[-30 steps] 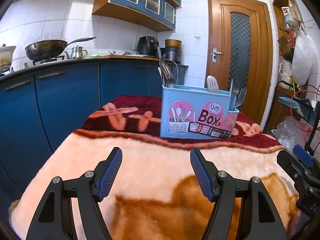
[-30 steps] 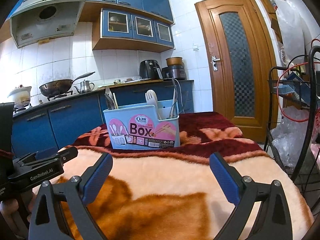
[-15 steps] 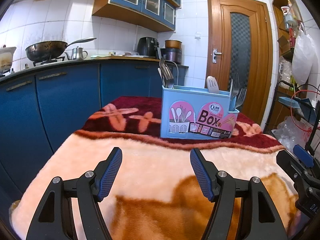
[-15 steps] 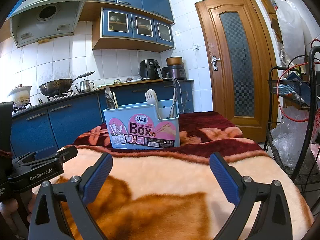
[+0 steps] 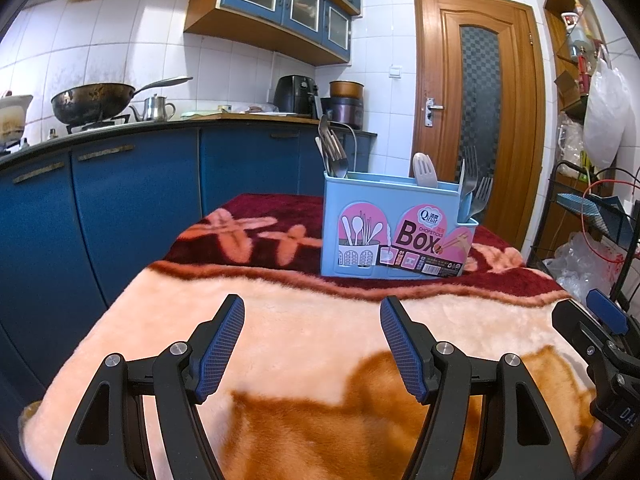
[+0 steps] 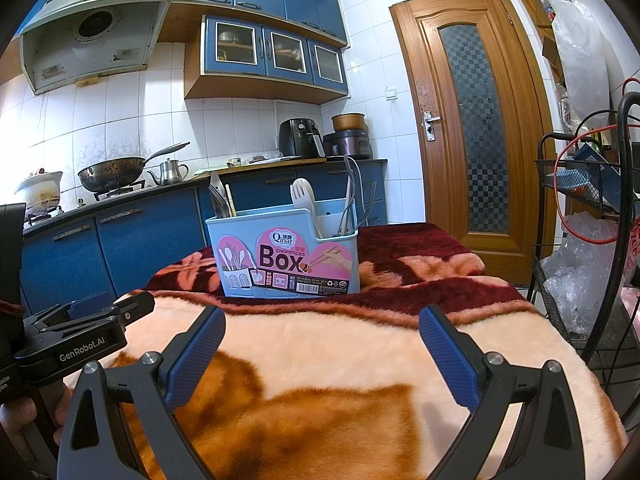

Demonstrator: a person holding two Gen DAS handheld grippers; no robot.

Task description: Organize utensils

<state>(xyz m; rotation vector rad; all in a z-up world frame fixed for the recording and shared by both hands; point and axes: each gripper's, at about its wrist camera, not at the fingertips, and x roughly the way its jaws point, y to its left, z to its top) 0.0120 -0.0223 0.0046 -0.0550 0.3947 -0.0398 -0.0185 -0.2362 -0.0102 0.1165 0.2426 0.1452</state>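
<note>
A light blue utensil box (image 5: 396, 226) with pink labels stands upright on the dark red band of the blanket-covered table; it also shows in the right wrist view (image 6: 286, 254). Metal spoons (image 5: 334, 156) stand in its left compartment, a white slotted spoon (image 5: 424, 168) in the middle, forks (image 5: 474, 190) at its right. My left gripper (image 5: 312, 310) is open and empty, low over the peach blanket, well short of the box. My right gripper (image 6: 322, 318) is open and empty, likewise short of the box. The right gripper's body shows at the left view's right edge (image 5: 600, 332).
A fluffy peach, orange and dark red blanket (image 5: 320, 340) covers the table. Blue kitchen cabinets (image 5: 120, 200) with a wok (image 5: 94, 100) run along the left. A wooden door (image 5: 480, 112) is behind. A wire rack with bags (image 6: 584, 240) stands at the right.
</note>
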